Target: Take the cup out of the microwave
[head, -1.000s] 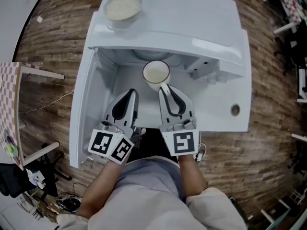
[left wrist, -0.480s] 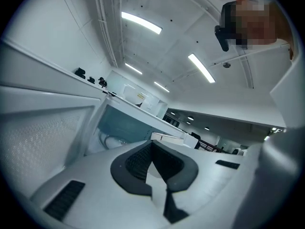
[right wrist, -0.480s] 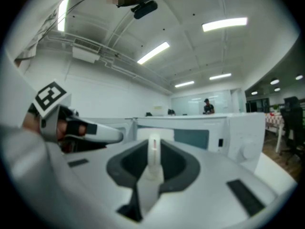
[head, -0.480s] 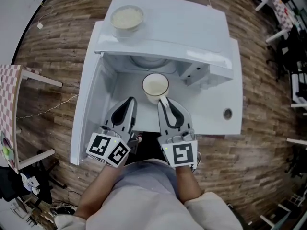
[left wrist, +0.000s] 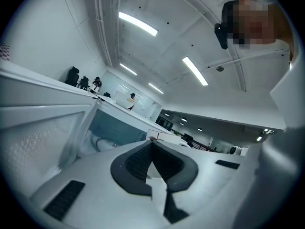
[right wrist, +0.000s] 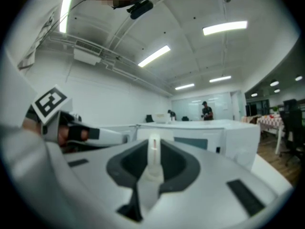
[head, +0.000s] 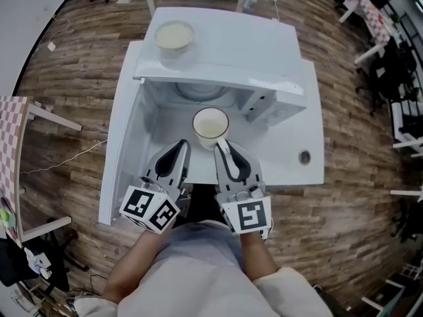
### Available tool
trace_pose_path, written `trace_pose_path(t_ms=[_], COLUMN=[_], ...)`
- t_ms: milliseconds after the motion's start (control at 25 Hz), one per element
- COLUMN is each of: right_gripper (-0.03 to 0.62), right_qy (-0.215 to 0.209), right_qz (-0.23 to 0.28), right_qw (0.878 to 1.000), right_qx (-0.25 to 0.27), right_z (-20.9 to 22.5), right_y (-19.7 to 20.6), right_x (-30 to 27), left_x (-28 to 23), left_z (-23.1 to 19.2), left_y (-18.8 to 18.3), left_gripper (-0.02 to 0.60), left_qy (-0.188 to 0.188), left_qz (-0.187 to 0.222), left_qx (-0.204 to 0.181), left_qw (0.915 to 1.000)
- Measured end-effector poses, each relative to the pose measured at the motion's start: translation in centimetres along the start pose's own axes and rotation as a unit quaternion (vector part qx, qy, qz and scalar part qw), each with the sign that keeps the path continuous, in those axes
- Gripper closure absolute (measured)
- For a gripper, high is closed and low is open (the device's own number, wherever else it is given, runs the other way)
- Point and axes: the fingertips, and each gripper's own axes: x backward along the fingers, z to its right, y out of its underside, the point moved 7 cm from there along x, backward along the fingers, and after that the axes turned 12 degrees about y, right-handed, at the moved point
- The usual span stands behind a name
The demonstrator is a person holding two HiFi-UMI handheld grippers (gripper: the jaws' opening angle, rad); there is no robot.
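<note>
A white cup [head: 210, 125] with pale liquid hangs at the mouth of the open white microwave [head: 225, 45], in front of the round turntable [head: 198, 88]. My right gripper [head: 222, 148] is shut on the cup's handle [right wrist: 153, 157], a thin white strip clamped upright between the dark pads in the right gripper view. My left gripper [head: 182, 148] stays beside it on the left, shut, with nothing between its jaws [left wrist: 151, 146]. Both point level toward the oven cavity. The cup's body is hidden in both gripper views.
The microwave door [head: 119, 157] stands swung open at the left. A bowl of pale food [head: 174, 37] rests on the oven's top. The oven sits on a white table [head: 301, 167] over a wooden floor; a checked table [head: 10, 150] stands far left.
The cup, held by the right gripper, has come back out of the cavity toward the person and risen a little. The left gripper has drawn back with it.
</note>
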Motion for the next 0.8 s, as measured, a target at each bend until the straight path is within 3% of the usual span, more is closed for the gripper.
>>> trace_pose_path(t_ms=[560,800], right_gripper=[0.52,0.52], right_qy=[-0.012,-0.015], right_qz=[0.004,0.002], right_qw=[1.0,1.0], right_qx=[-0.029,-0.015], right_z=[0.9,0.6], right_y=[-4.0,-5.6], right_x=[1.3,1.7], left_x=[0.1,0.6], left_z=[1.5,1.1], left_y=[-2.8,-3.9], left_gripper=[0.575,0.575], left_qy=[0.039,0.052], left_qz=[0.014,0.017], left_qx=[0.004,0.004], left_qw=[0.9991,0.9985])
